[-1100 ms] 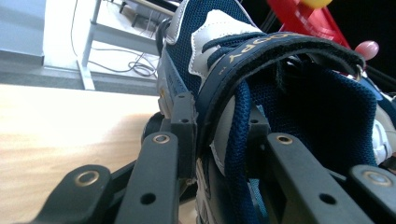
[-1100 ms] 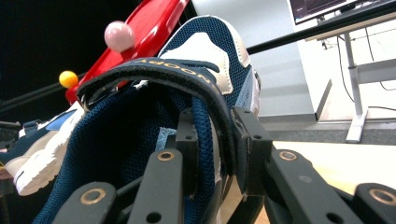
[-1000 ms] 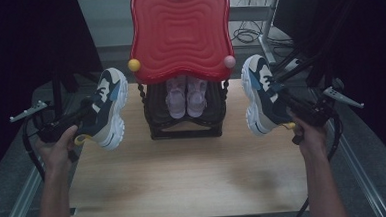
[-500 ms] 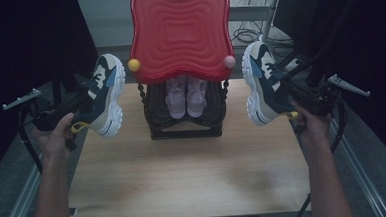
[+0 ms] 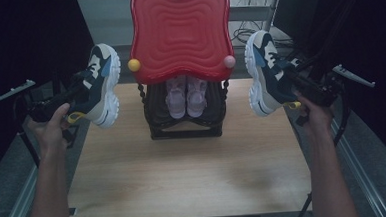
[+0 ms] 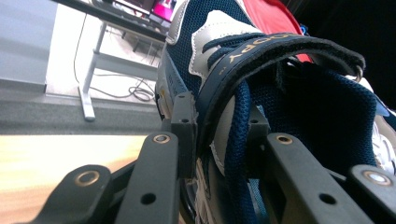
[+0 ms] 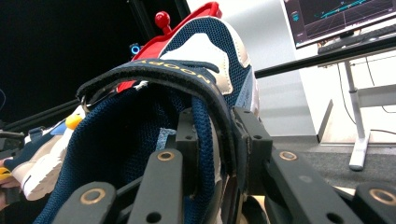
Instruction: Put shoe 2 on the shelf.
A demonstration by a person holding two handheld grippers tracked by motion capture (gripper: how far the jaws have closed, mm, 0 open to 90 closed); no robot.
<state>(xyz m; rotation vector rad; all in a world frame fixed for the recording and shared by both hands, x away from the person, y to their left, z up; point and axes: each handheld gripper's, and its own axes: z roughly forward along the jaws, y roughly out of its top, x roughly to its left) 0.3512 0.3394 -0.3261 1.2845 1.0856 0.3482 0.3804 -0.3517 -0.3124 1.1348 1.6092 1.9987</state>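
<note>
Left gripper (image 5: pixel 82 89), left of frame: jaws clamped on mesh collar of navy-and-white chunky strap sneaker (image 5: pixel 102 83), held above pale wooden tabletop (image 5: pixel 184 169). Centre: glossy red ribbed plastic tray (image 5: pixel 179 29) tops black rack (image 5: pixel 184 126), hiding most of lilac pair of shoes (image 5: pixel 185 95). Right gripper (image 5: pixel 292 83), right of frame: jaws clamped on matching navy-and-white sneaker (image 5: pixel 265 72), airborne.

Your left hand (image 5: pixel 49 128) holds the left gripper (image 5: pixel 82 89) raised at the table's left edge, jaws clamped; your right hand (image 5: pixel 312 113) lifts the right gripper (image 5: pixel 292 81) at the right edge, jaws clamped too; both forearms reach in from the near side.
</note>
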